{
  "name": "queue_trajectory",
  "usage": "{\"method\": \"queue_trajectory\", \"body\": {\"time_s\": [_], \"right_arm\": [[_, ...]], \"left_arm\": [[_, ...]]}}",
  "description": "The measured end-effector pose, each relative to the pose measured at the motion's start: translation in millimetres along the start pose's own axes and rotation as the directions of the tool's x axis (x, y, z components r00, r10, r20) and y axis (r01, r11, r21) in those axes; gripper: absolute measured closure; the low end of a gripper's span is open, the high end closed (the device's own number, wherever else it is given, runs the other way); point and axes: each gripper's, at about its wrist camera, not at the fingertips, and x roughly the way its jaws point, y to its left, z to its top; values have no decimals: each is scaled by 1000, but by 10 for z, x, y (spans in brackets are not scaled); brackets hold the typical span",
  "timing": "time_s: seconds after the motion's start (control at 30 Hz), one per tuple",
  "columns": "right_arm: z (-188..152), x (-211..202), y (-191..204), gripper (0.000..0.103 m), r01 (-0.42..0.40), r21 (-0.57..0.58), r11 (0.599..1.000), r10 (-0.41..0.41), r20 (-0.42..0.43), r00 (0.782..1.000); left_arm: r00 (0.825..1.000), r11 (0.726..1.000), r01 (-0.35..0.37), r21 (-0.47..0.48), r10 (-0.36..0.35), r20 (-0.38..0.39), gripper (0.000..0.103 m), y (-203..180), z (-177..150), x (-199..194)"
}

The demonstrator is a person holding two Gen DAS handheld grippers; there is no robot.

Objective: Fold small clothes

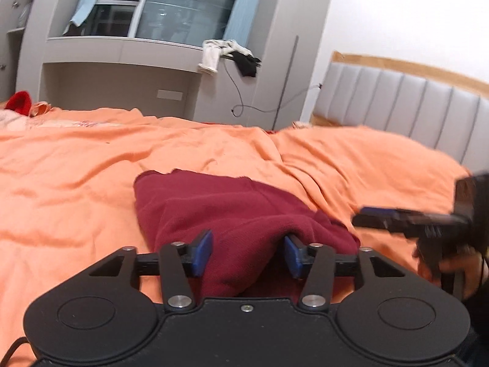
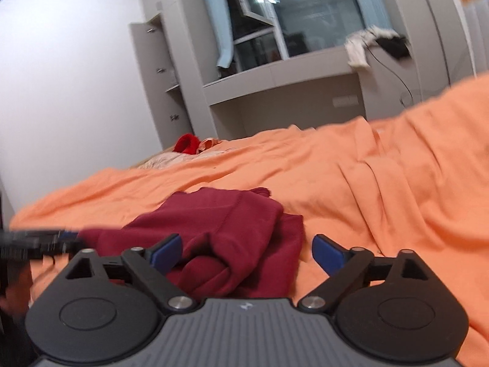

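Note:
A dark red garment (image 1: 214, 208) lies bunched on the orange bedspread (image 1: 76, 168). In the left wrist view my left gripper (image 1: 249, 255) has its blue pads spread, and a raised fold of the red cloth stands between them. The right gripper (image 1: 394, 215) shows at the right edge, blurred, beside the garment. In the right wrist view the garment (image 2: 232, 223) lies partly folded just ahead of my right gripper (image 2: 246, 252), whose jaws are wide apart; the cloth's near edge lies between the pads. The left gripper (image 2: 39, 240) is blurred at the left edge.
The orange bedspread (image 2: 397, 183) is wrinkled and rises to the right. A bright red item (image 2: 186, 143) lies at the far end of the bed. A grey padded headboard (image 1: 412, 104) stands at the right. A grey desk unit with clothes (image 1: 226, 52) draped on its ledge stands behind.

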Motion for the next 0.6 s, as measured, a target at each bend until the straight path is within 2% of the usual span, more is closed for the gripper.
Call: {"method": "queue_trajectory", "body": {"time_s": [0.1,0.23,0.33,0.4,0.6], "right_arm": [[-7,-70,258,2,-31,-66,997,32,14,999],[-27,-108,636,0,-39,-230,972,48,36,998],[-75,37,899,0,8,-344,939,-4,12,1000],[-146,179,1011,0,39,-386,922,-44,-5,999],[-312,573,1154,0,153,-371,916,-179,-36,983]], "left_arm": [[1000,1000,-2,-15,3,14,40,12,15,-10],[1000,999,7,-39,-6,29,32,68,23,-62],[997,997,35,-68,-30,73,22,134,44,-175],[995,996,41,-77,-33,95,21,164,66,-226],[997,994,-18,-106,26,75,13,232,65,-206]]}}
